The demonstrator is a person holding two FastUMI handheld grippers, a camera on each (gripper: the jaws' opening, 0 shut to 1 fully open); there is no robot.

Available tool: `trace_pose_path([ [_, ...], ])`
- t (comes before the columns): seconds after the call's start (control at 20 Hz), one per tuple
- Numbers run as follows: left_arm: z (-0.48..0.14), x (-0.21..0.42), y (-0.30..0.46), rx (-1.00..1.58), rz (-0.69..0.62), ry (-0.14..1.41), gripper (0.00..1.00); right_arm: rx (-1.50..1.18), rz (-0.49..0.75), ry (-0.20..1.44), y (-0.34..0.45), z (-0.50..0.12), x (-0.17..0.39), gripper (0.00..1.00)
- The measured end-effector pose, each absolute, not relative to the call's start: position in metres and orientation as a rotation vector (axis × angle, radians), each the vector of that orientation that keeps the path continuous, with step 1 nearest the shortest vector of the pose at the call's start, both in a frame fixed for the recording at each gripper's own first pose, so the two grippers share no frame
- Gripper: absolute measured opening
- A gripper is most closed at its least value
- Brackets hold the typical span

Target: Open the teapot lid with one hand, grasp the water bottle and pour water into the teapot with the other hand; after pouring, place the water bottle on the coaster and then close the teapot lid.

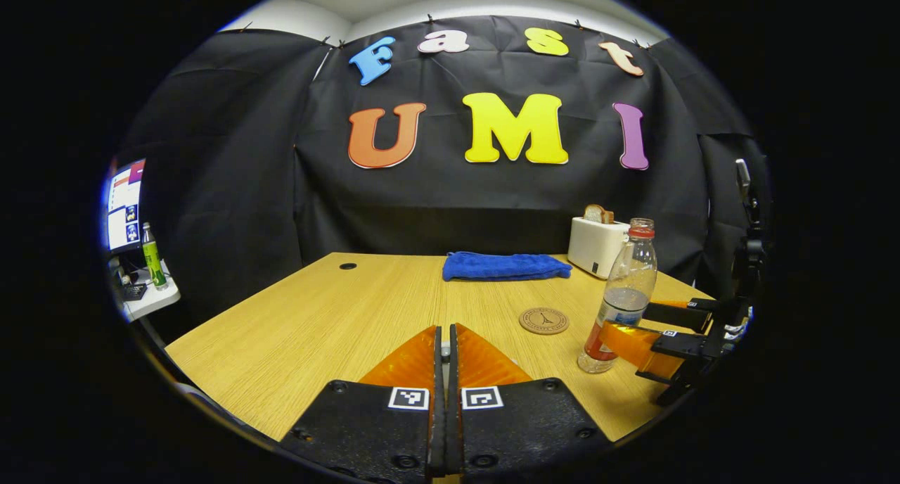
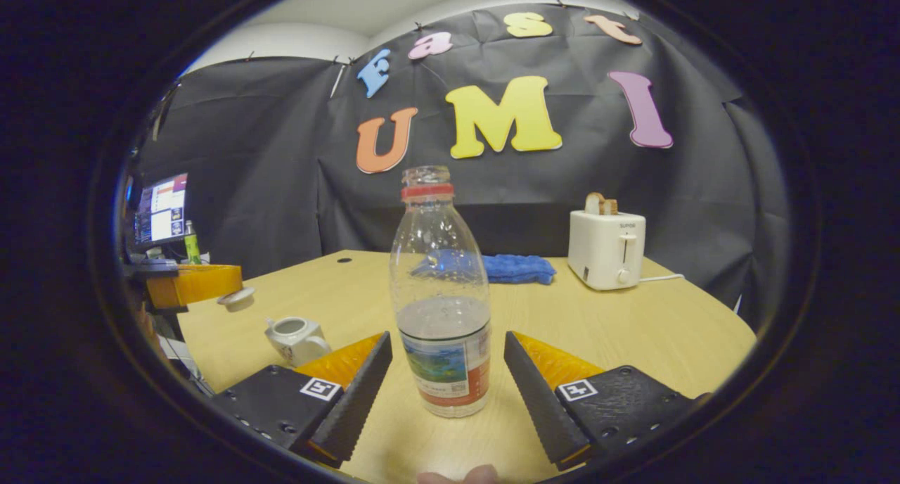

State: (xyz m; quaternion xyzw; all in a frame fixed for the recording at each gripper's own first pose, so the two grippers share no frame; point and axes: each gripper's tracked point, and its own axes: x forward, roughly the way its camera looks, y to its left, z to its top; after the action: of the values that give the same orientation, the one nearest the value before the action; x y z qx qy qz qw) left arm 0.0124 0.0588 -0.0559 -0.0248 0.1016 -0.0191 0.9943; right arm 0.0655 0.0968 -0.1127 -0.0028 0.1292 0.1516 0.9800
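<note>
A clear, uncapped water bottle (image 2: 441,294), about half full, stands on the wooden table (image 2: 633,336). My right gripper (image 2: 446,340) is open, one finger on each side of the bottle's base and a gap on both sides. In the left gripper view the same bottle (image 1: 622,297) stands near the right edge, with the right gripper (image 1: 636,326) around its lower part. The left gripper (image 2: 193,284) holds the pale teapot lid (image 2: 237,299) in the air, above and left of the open white teapot (image 2: 295,338). Its own fingers (image 1: 415,361) are pressed together.
A round cork coaster (image 1: 543,320) lies just left of the bottle. Behind it are a folded blue towel (image 1: 505,266) and a white toaster (image 1: 596,245) with bread in it. A monitor (image 1: 125,206) and a green bottle (image 1: 153,255) sit on a side shelf beyond the table's left edge.
</note>
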Motion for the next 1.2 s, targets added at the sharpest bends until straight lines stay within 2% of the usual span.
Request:
trace_pose_path([
  [0.15,-0.055,0.01,0.073,-0.031,-0.012,0.193,0.03,0.006,0.289,0.274,0.098,-0.113,0.071,0.95],
  [0.25,-0.055,0.01,0.077,-0.032,-0.012,0.19,0.03,0.003,0.28,0.267,0.099,-0.111,0.073,0.83],
  [0.35,-0.055,0.011,0.08,-0.032,-0.014,0.186,0.03,-0.027,0.281,0.262,0.101,-0.109,0.072,0.77],
  [0.7,-0.054,0.01,0.09,-0.034,-0.019,0.182,0.03,-0.422,0.265,0.185,0.108,-0.083,0.083,0.73],
  [0.9,-0.056,0.009,0.098,-0.034,-0.009,0.179,0.03,-0.712,0.307,0.193,0.119,-0.094,0.095,0.73],
  [1.2,-0.058,0.011,0.115,-0.031,0.002,0.175,0.03,-1.129,0.289,0.098,0.124,-0.101,0.112,0.74],
])
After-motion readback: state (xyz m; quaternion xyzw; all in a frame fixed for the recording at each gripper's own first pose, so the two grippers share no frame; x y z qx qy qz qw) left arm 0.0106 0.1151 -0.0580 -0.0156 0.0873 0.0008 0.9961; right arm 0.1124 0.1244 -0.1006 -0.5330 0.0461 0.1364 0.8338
